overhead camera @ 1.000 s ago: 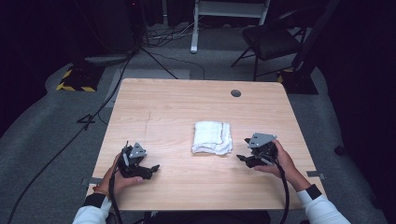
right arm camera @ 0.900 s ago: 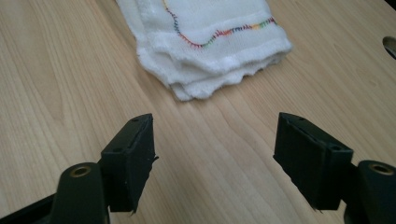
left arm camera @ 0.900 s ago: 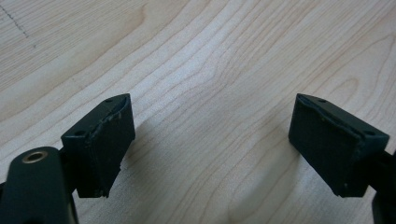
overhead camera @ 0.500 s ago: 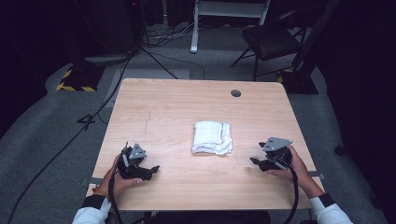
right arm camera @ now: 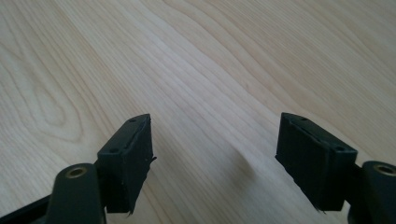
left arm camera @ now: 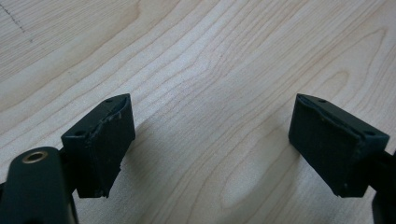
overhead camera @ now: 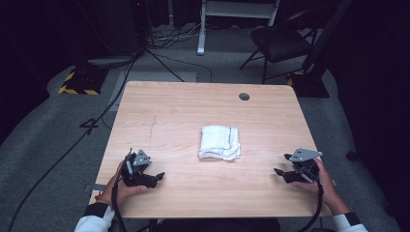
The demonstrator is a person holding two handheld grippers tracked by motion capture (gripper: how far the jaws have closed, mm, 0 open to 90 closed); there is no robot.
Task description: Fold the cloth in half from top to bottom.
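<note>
Towel (overhead camera: 220,142) lies folded at the desk's (overhead camera: 183,104) centre. Left claw (overhead camera: 153,177) at seven o'clock and right claw (overhead camera: 284,165) at four both gape empty, seemingly parked clear.

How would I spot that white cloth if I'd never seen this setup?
Start at the light wooden table. Near its middle, between the left gripper and the right gripper but touching neither, lies a folded white towel. It is the only soft, pale thing there; both grippers are black and hard.

White folded cloth (overhead camera: 220,142) on a pale wood-grain table (overhead camera: 169,111); black fingers (left arm camera: 100,140).
</note>
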